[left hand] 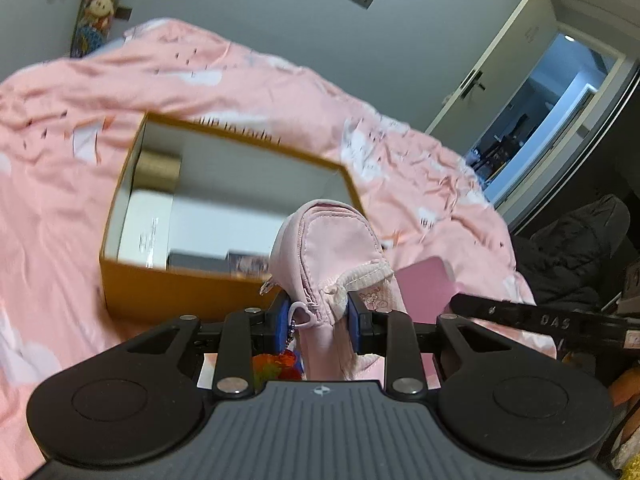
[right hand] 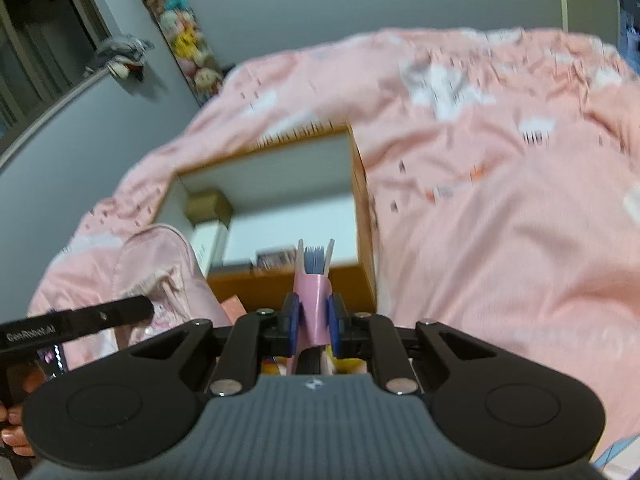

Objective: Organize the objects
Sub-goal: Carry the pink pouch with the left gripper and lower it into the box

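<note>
An open orange box (left hand: 176,288) with white inside walls lies on the pink bed; it also shows in the right wrist view (right hand: 362,200). Inside are a gold box (left hand: 158,170), a white box (left hand: 146,230) and dark flat items. My left gripper (left hand: 320,316) is shut on a pink zip pouch (left hand: 332,248) held near the box's front right corner. The pouch also shows in the right wrist view (right hand: 160,264). My right gripper (right hand: 314,320) is shut on a pink packet (right hand: 314,304) with blue sheets sticking out, just in front of the box's near wall.
The pink patterned duvet (right hand: 500,220) covers the bed around the box. A strip of plush toys (right hand: 188,44) hangs on the grey wall. An open door (left hand: 532,120) and dark clothing (left hand: 572,252) are to the right.
</note>
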Motion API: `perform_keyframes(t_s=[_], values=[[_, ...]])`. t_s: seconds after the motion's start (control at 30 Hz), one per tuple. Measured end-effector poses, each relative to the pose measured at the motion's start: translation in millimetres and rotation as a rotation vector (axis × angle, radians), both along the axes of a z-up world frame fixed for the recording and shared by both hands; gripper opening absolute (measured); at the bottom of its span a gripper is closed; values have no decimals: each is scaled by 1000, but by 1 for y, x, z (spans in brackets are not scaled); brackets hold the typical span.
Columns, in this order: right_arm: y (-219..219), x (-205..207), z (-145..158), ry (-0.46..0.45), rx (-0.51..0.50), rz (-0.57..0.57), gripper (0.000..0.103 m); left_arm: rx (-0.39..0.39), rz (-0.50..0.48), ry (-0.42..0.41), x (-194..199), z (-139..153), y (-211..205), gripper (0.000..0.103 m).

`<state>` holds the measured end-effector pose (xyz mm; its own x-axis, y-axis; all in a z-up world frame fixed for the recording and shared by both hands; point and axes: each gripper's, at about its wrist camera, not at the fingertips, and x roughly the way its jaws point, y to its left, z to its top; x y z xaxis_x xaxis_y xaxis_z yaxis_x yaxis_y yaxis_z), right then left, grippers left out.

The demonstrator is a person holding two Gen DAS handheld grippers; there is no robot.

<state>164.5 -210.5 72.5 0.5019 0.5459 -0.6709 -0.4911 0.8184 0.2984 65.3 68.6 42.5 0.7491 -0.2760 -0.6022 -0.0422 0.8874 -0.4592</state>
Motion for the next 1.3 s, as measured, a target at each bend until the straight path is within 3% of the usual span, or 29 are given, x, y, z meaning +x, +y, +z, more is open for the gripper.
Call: perform_keyframes(t_s=[0.27, 0.5, 0.87, 1.2, 1.3], values=[[29, 29, 33, -116, 63, 7, 16, 25, 29, -57, 33, 17, 11, 32], [70, 70, 7, -109, 10, 6, 16, 39, 51, -27, 72, 2, 24, 32], [113, 104, -69, 18, -140, 25, 16, 36, 87, 32, 96, -34, 50, 31], [128, 115, -93, 92, -198, 21, 16, 15, 95, 86, 104, -54, 63, 31], [126, 124, -102, 172, -169, 26, 16, 7, 90, 95, 106, -57, 64, 31]])
